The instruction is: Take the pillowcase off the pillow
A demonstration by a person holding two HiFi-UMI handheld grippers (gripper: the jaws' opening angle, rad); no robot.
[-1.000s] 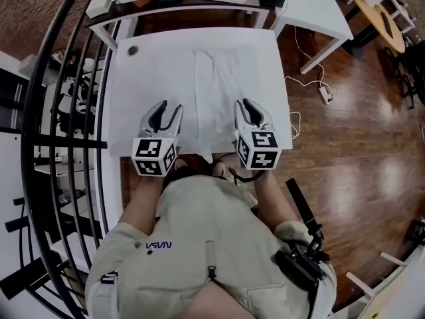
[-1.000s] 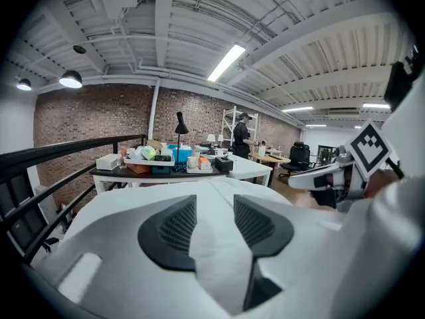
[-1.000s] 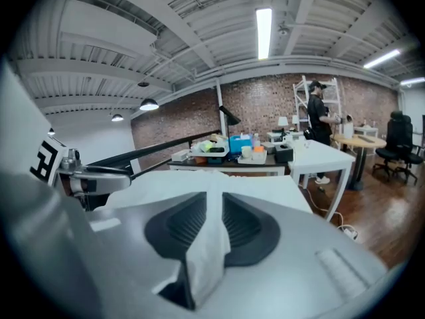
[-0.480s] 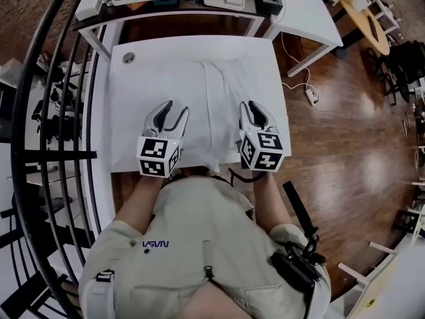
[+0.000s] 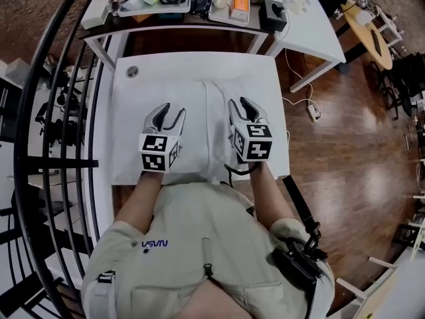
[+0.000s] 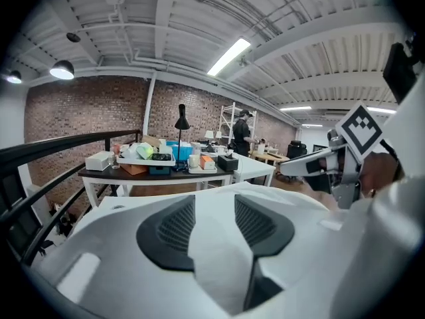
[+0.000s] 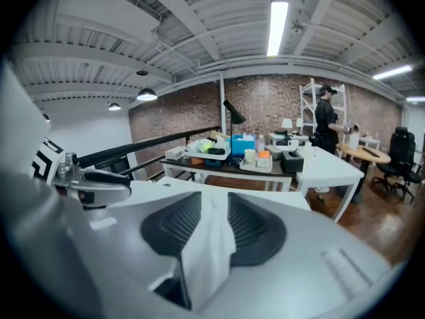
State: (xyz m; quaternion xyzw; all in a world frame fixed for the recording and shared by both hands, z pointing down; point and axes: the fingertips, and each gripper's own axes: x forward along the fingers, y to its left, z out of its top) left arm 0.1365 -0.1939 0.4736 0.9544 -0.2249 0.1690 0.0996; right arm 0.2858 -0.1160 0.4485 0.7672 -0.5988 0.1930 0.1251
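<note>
A white pillowcase (image 5: pixel 214 98) covers the pillow and lies lengthwise on the white table (image 5: pixel 129 121); its near end hangs over the table's front edge. My left gripper (image 5: pixel 165 113) rests on its left part, with white cloth (image 6: pixel 216 244) filling the gap between the dark pads, so it is shut on the pillowcase. My right gripper (image 5: pixel 240 105) sits on the right part. Its jaws have just been opening, and a bunched fold of the case (image 7: pixel 211 244) still stands between them, touching both pads.
A dark table (image 5: pixel 192 8) with trays, boxes and a tissue box stands behind, and a white table (image 5: pixel 312 18) at the back right. A black railing (image 5: pixel 60 111) runs along the left. A cable and power strip (image 5: pixel 312 111) lie on the wood floor. A person (image 7: pixel 327 121) stands far off.
Both grippers have moved forward over the table along the pillowcase. The right one has also shifted left toward the middle fold.
</note>
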